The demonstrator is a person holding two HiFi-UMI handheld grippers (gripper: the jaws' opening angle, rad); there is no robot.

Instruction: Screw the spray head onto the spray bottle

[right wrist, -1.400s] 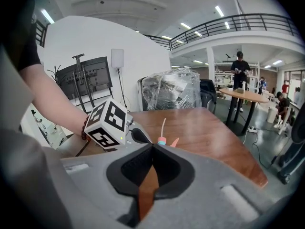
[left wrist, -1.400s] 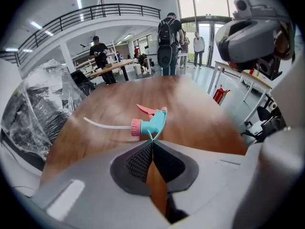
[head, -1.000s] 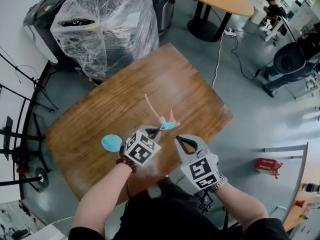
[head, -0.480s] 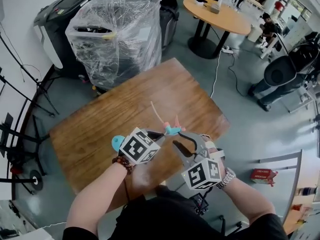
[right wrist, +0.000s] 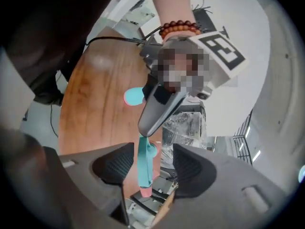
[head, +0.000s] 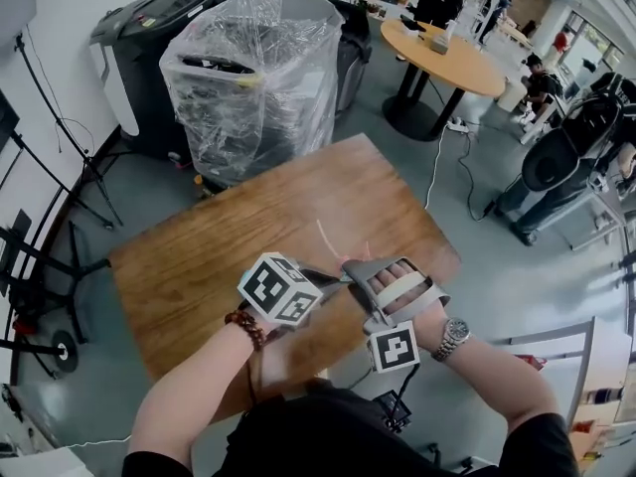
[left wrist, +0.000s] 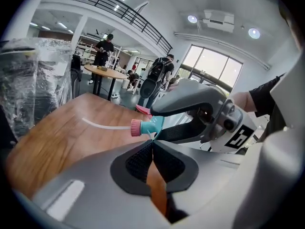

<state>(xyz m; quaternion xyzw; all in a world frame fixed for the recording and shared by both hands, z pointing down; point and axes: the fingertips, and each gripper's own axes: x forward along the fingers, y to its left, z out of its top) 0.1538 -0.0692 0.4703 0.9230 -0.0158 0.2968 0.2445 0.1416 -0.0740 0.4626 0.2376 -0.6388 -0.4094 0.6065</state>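
From my seat, the wooden surface (head: 229,237) lies corner-on, and both grippers hang over its near edge, close to my side, so there is little wood under them before the drop to the floor. The far half of the surface is bare and gives me the most room. The left gripper (left wrist: 152,142) has its jaws pressed together, pinching a thin part of the teal spray head (left wrist: 151,125), whose pink collar and pale tube (left wrist: 102,125) point out over the wood. The right gripper (right wrist: 153,152) sits just beside it. Its jaws have just been opening and now stand spread wide, with the spray head hanging between them and touching neither pad. The teal bottle (right wrist: 133,96) rests on the surface beneath the left gripper, apart from the spray head. I only see it in the right gripper view, since the head view hides it behind the marker cube. Beyond the far left edge a big bin wrapped in clear plastic (head: 253,78) stands close to the surface, with dark machines (head: 149,38) behind it. A stand with splayed legs (head: 40,266) crowds the left side. To the right, the floor is open up to a white cable (head: 434,157), a round table (head: 462,63) and a dark chair (head: 556,157).
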